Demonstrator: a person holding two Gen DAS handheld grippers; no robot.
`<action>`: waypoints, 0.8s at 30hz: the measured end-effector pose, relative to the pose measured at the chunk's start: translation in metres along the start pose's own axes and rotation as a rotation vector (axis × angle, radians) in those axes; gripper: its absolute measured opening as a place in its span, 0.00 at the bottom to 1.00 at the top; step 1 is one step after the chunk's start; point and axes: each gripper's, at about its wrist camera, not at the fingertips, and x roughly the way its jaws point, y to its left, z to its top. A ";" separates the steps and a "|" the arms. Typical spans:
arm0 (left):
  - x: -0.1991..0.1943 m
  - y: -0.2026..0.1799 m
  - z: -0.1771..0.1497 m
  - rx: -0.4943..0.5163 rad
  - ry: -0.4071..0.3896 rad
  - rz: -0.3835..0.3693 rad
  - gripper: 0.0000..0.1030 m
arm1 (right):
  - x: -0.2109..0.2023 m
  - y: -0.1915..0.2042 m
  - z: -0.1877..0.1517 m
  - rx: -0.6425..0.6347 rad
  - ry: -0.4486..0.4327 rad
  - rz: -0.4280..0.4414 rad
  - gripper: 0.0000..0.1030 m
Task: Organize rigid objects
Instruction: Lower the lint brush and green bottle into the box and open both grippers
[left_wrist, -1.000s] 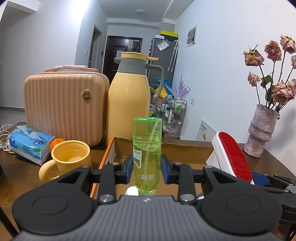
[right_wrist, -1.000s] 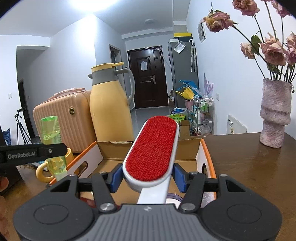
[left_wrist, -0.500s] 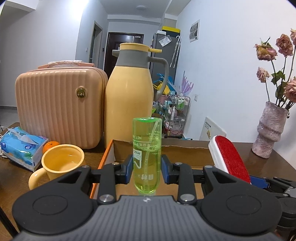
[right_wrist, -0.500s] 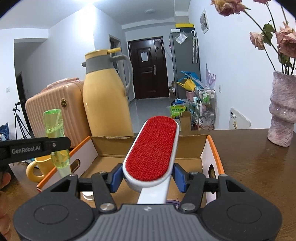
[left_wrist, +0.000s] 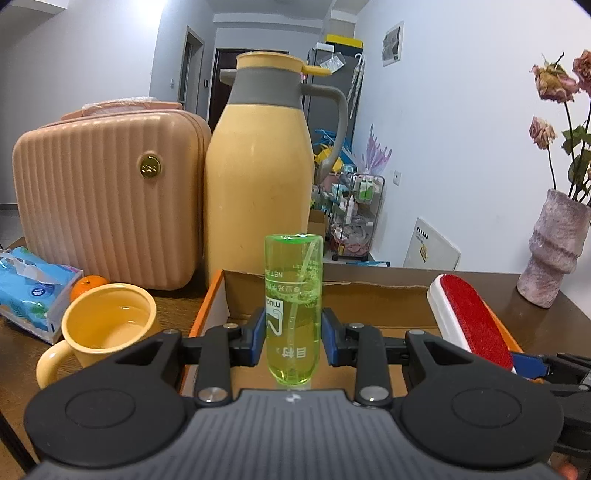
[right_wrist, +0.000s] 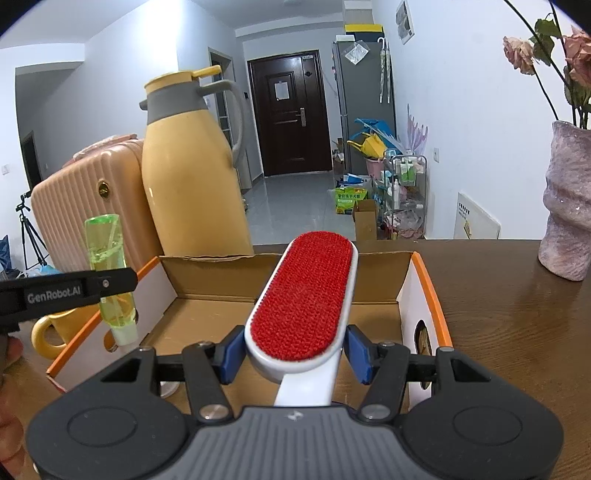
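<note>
1. In our left gripper (left_wrist: 293, 338) we hold a translucent green plastic spray bottle (left_wrist: 293, 306), jaws clamped on its middle. It is upside down, white cap pointing downward, over the near left edge of the open cardboard box with orange-trimmed walls (right_wrist: 430, 291).

2. Our right gripper (right_wrist: 295, 356) is closed on a white-framed lint brush with a red fabric pad (right_wrist: 306, 295), pads pressing the sides of its near end. The head juts forward over the middle of the box.

3. We judge this to be the carrying step: both items are over or at the box, neither yet set down inside.

4. Next, we would lower each piece to the cardboard floor before letting go, keeping the two grippers apart. The bottle should clear the left wall first.

5. A tall yellow thermos jug with a grey collar (left_wrist: 258, 170) and a ribbed peach hard case (left_wrist: 107, 199) stand behind the box; a yellow ceramic mug (left_wrist: 107, 330) sits just left of it.

6. Hard to make out: most of the box floor is hidden behind our grippers. A small round pale thing shows at its near left corner, but we cannot identify it. The brush handle is cut off below the gripper body.
</note>
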 end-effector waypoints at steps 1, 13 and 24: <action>0.002 0.000 -0.001 0.003 0.004 0.000 0.30 | 0.002 -0.001 0.000 0.001 0.004 0.000 0.55; 0.005 -0.003 -0.004 0.030 0.021 -0.008 0.63 | 0.012 -0.006 0.008 0.017 0.026 -0.001 0.60; -0.008 0.001 -0.003 0.016 -0.037 0.063 1.00 | -0.002 -0.001 0.010 -0.046 -0.013 -0.048 0.91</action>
